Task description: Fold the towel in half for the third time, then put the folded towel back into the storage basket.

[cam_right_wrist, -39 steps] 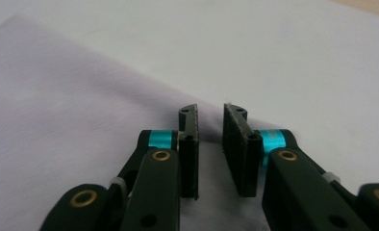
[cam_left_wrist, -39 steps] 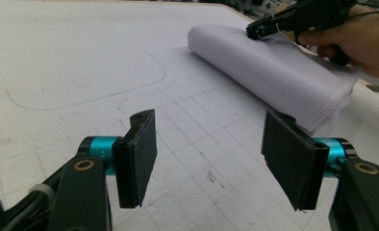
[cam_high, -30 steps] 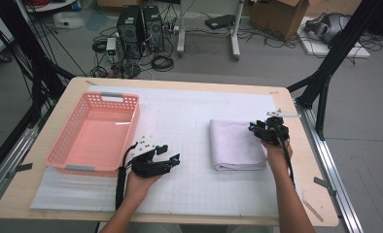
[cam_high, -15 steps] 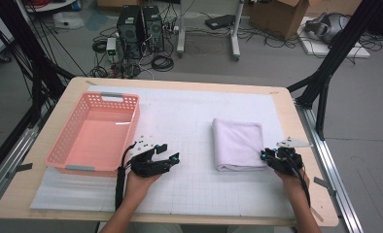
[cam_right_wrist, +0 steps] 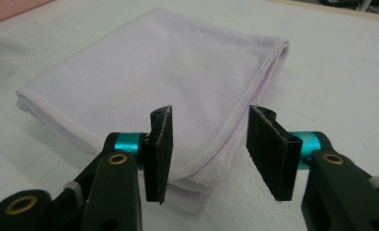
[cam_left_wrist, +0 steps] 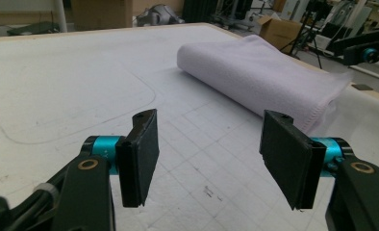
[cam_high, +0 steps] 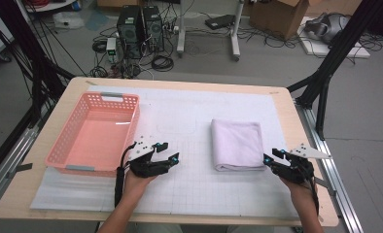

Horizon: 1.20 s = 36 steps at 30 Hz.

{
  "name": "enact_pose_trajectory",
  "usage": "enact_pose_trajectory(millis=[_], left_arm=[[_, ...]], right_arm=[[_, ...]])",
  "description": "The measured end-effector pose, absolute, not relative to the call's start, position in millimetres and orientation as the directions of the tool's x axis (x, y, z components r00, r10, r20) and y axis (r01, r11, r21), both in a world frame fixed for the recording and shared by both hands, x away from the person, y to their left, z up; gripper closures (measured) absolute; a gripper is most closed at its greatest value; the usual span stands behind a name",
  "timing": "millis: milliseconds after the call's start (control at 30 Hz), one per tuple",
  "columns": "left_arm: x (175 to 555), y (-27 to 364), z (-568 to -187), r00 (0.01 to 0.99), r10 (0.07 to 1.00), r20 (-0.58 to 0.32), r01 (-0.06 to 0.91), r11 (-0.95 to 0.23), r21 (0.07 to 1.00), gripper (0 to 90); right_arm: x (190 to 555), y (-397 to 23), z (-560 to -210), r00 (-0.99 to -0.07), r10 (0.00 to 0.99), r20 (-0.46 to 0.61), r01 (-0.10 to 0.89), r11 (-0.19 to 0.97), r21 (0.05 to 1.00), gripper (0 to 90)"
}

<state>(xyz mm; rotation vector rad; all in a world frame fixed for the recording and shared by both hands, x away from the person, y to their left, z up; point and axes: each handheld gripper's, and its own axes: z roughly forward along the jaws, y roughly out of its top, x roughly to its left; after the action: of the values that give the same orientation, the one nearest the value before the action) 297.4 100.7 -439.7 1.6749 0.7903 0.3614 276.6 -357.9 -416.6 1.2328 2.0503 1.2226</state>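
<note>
A folded pale lilac towel (cam_high: 237,144) lies flat on the white grid mat, right of centre. My right gripper (cam_high: 271,155) sits low at the towel's near right corner, pointing left at it. In the right gripper view the jaws (cam_right_wrist: 209,154) have just been opening and stand apart, with the stitched towel (cam_right_wrist: 154,67) corner under the gap and neither pad pressing on it. My left gripper (cam_high: 171,151) rests on the mat between basket and towel, open with nothing between its jaws (cam_left_wrist: 209,159). It faces the towel (cam_left_wrist: 259,72), with the right gripper (cam_left_wrist: 365,48) beyond.
A pink plastic basket (cam_high: 133,126) with nothing in it stands at the left of the mat (cam_high: 189,194). The wooden table edge (cam_high: 321,194) runs close to my right hand. Black frame posts flank the table, and computers and cables sit on the floor behind.
My right hand has come down from the towel's far right side to its near right corner, and its jaws stand wider. The left hand and the towel have kept still.
</note>
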Motion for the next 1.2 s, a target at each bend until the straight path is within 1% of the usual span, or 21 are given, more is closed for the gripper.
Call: enact_pose_trajectory(millis=[33,133,200,267,300,367,467,533,633,767,800,933,1200], left_arm=[[297.8,100.7,-439.8,0.722,0.667,-0.186,0.313,-0.074,0.947,35.5],[298.0,100.0,-440.3,0.708,0.679,-0.196,0.339,-0.082,0.937,34.0],[298.3,99.1,-440.9,0.705,0.679,-0.207,0.35,-0.079,0.933,31.8],[297.4,98.7,-440.0,0.702,0.685,-0.194,0.345,-0.088,0.935,30.1],[297.3,98.6,-439.8,0.698,0.688,-0.199,0.348,-0.083,0.934,27.7],[297.7,98.8,-439.7,0.692,0.692,-0.206,0.351,-0.073,0.933,24.7],[298.7,99.3,-439.8,0.684,0.693,-0.229,0.358,-0.044,0.933,21.7],[298.9,99.2,-439.7,0.678,0.696,-0.237,0.358,-0.031,0.933,21.7],[298.3,98.8,-439.5,0.68,0.698,-0.227,0.351,-0.038,0.935,21.7],[298.2,98.5,-439.3,0.683,0.697,-0.22,0.347,-0.044,0.937,21.9],[298.1,98.2,-439.3,0.682,0.697,-0.223,0.35,-0.043,0.936,22.1],[298.2,97.6,-439.5,0.681,0.697,-0.224,0.353,-0.045,0.935,23.0],[299.2,98.3,-439.8,0.677,0.698,-0.233,0.359,-0.036,0.933,23.6]], right_arm=[[277.2,-357.7,-418.2,-0.502,0.863,0.058,0.464,0.211,0.86,50.5],[278.7,-354.2,-420.5,-0.516,0.853,0.074,0.467,0.208,0.859,50.8],[279.5,-348.3,-420.6,-0.521,0.851,0.062,0.471,0.226,0.853,51.0],[280.6,-345.2,-422.5,-0.527,0.849,0.037,0.477,0.26,0.84,50.9],[280.4,-346.0,-423.8,-0.526,0.85,0.024,0.478,0.272,0.835,50.5],[278.5,-349.4,-423.0,-0.521,0.853,0.025,0.481,0.269,0.834,48.7],[271.5,-358.2,-417.8,-0.502,0.864,0.048,0.472,0.227,0.852,45.3],[266.1,-362.9,-416.2,-0.498,0.866,0.043,0.464,0.224,0.857,44.3],[262.0,-369.3,-415.0,-0.483,0.874,0.045,0.455,0.207,0.866,38.2],[261.7,-375.0,-413.8,-0.454,0.89,0.046,0.443,0.181,0.878,24.4],[261.7,-375.6,-413.8,-0.451,0.892,0.044,0.437,0.177,0.882,23.0],[261.5,-378.3,-414.0,-0.453,0.891,0.029,0.435,0.193,0.88,22.4],[261.6,-384.0,-415.7,-0.436,0.899,0.039,0.443,0.177,0.879,22.1]])
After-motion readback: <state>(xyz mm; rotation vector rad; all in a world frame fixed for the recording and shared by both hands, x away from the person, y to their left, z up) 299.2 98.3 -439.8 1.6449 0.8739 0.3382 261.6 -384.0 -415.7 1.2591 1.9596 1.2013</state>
